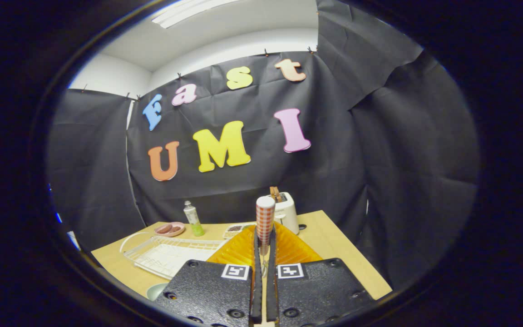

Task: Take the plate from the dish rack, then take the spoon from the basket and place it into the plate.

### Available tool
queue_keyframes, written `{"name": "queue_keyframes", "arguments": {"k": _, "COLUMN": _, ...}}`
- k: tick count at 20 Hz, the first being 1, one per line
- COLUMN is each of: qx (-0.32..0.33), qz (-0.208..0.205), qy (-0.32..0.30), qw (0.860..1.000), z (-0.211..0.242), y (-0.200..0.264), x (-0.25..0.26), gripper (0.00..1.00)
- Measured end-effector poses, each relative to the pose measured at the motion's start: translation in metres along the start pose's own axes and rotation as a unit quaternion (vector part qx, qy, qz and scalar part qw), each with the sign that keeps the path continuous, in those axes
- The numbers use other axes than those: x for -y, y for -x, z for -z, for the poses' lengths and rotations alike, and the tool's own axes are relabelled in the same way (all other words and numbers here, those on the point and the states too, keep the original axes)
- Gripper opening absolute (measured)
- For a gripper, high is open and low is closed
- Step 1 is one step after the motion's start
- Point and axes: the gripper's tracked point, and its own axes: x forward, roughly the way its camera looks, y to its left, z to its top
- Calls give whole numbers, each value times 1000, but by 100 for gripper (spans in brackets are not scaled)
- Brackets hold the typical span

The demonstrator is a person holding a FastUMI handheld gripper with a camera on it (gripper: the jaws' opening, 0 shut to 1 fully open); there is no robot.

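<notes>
A wooden table (334,236) is seen ahead, backed by the black cloth wall. At the far left of the table a white wire dish rack (170,254) is laid out; its slots appear bare, and whether anything rests in it cannot be told. Just in front of the rack, beside the left finger, the pale green rim of a plate (155,290) is glimpsed, most of it hidden by the finger housing. Beyond the rack a small pink dish (170,229) is set, with two round brownish items lying in it. Next to the dish a tube with a green base and a white cap (193,219) stands upright. Further right, a small flat tray (234,230) with dark contents is seen, too small to make out.

In the middle, an orange ribbed basket (288,247) is placed just ahead of the fingers. The gripper (263,259) is closed on a spoon (265,225) with a red-and-white checked handle, held upright above the basket, both fingers pressed against its lower part. Behind the spoon a white toaster (286,211) stands near the table's far edge.
</notes>
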Motion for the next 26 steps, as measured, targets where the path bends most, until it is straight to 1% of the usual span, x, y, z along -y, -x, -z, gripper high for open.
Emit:
{"name": "queue_keyframes", "arguments": {"k": 4, "qx": -10, "qz": -39, "qy": 8, "qw": 999, "z": 20, "y": 19, "x": -64, "gripper": 9}}
{"name": "queue_keyframes", "arguments": {"k": 6, "qx": -27, "qz": -57, "qy": 9, "qw": 998, "z": 38, "y": 23, "x": -95, "gripper": 9}}
{"name": "queue_keyframes", "arguments": {"k": 11, "qx": -70, "qz": -71, "qy": 15, "qw": 995, "z": 93, "y": 23, "x": -147, "gripper": 9}}
{"name": "queue_keyframes", "arguments": {"k": 15, "qx": -108, "qz": -75, "qy": -1, "qw": 991, "z": 129, "y": 17, "x": -170, "gripper": 9}}
{"name": "queue_keyframes", "arguments": {"k": 19, "qx": -129, "qz": -69, "qy": -8, "qw": 989, "z": 155, "y": 12, "x": -186, "gripper": 9}}
{"name": "queue_keyframes", "arguments": {"k": 24, "qx": -138, "qz": -63, "qy": -1, "qw": 988, "z": 167, "y": 9, "x": -191, "gripper": 9}}
{"name": "queue_keyframes", "arguments": {"k": 26, "qx": -145, "qz": -71, "qy": -3, "qw": 987, "z": 172, "y": 9, "x": -196, "gripper": 11}}
